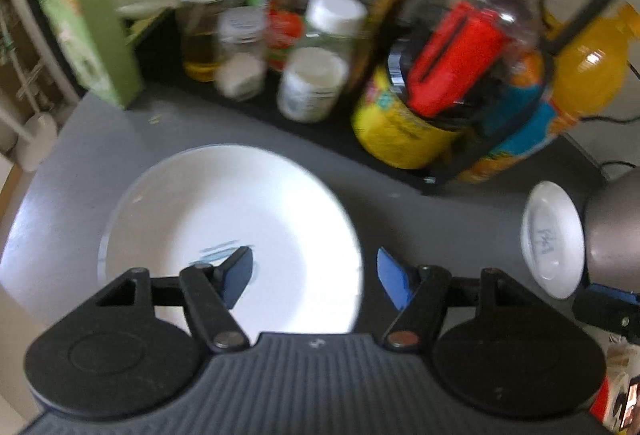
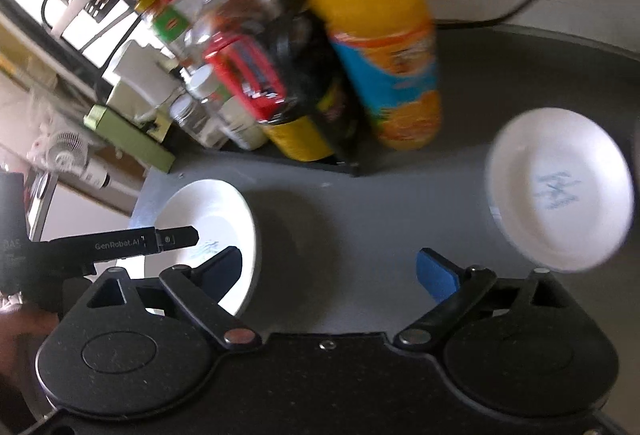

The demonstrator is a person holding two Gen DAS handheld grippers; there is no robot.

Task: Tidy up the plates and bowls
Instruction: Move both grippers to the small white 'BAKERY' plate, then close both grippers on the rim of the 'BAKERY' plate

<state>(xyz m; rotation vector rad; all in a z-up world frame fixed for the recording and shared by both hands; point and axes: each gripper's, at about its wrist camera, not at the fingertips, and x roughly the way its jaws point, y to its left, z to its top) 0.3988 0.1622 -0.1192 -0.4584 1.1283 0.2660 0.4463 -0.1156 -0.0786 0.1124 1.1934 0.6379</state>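
A white plate (image 1: 232,227) lies on the grey table (image 1: 420,223), seen too in the right wrist view (image 2: 224,211). My left gripper (image 1: 316,277) hangs open above its right part, left pad over the plate, right pad past the rim, nothing between them. A small white bowl (image 2: 560,187) with a blue mark stands to the right, also in the left wrist view (image 1: 552,239). My right gripper (image 2: 330,271) is open and empty over bare table between plate and bowl. One of the left gripper's fingers (image 2: 176,238) reaches over the plate.
A black rack (image 1: 320,127) at the back holds crowded bottles and jars, among them an orange juice bottle (image 2: 372,35) and a clear jar (image 1: 480,47) with a red pack. A green box (image 1: 88,35) stands far left. A grey rounded object (image 1: 616,223) sits beside the bowl. The table edge runs left.
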